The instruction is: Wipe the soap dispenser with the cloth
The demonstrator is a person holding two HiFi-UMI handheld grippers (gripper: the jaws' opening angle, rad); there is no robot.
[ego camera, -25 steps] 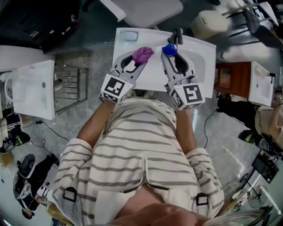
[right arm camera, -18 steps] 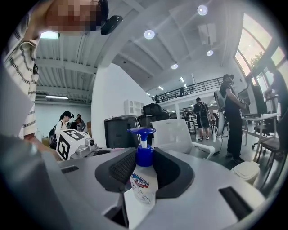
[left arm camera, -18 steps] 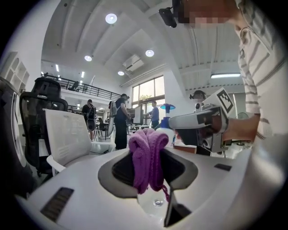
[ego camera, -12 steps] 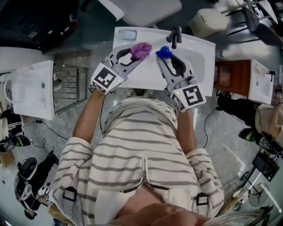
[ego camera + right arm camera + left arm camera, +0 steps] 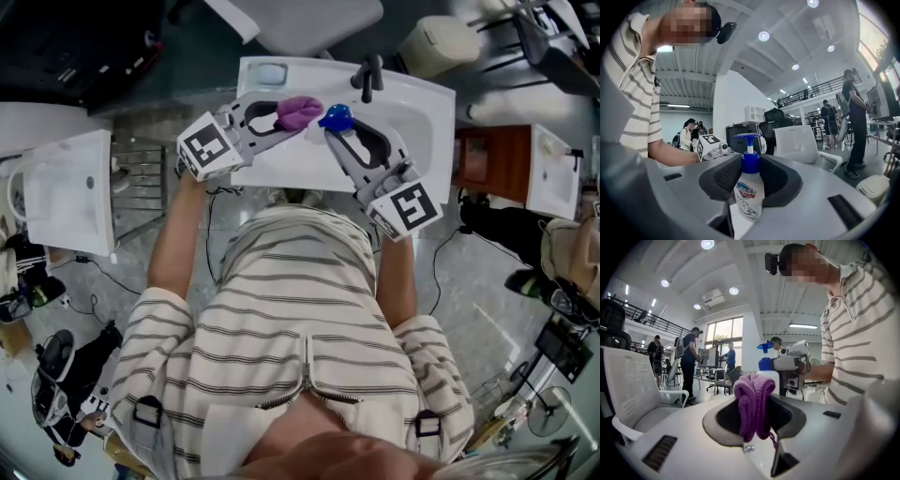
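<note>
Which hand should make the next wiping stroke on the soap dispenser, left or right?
Left. The left tongs grip the purple cloth, close beside the soap dispenser, while the right tongs are occupied holding that dispenser.

A high white ceiling carries round recessed lights, with a tall window and a railed mezzanine behind a white chair. Below, a glossy grey floor holds a white washbasin, another washbasin at the left and a wooden cabinet at the right.
</note>
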